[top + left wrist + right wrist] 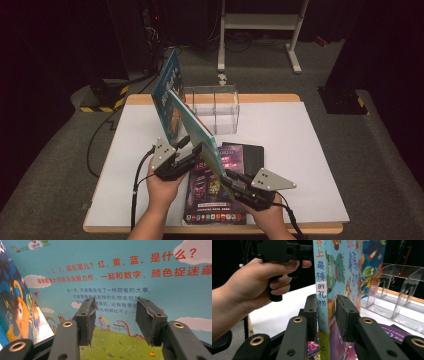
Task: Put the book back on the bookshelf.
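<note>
High view: two picture books stand tilted above the worktop (300,150), left of its middle and toward the near edge. The front book (197,131) leans against the rear book (167,87). The left claw (196,148) reaches the books' lower left side; the right claw (223,176) meets the front book's lower corner. A clear rack (215,107) stands by the far edge. Two dark magazines (220,192) lie flat at the near edge, under the hands.

Left claw view: the left claw (113,315) faces the rear book's (120,272) blue cover with red and dark print. Its jaws stand about half open — the pads (87,315) are apart, with nothing between them. The front book (15,307) slants in at the left.

Right claw view: the right claw (327,315) straddles the front book (323,290) at its spine — both pads (344,315) press on it, a firm grip. The rear book (372,262) shows behind. The person's left hand (254,282) holds its claw at upper left. The rack (394,290) sits at the right, a magazine (394,331) below.
</note>
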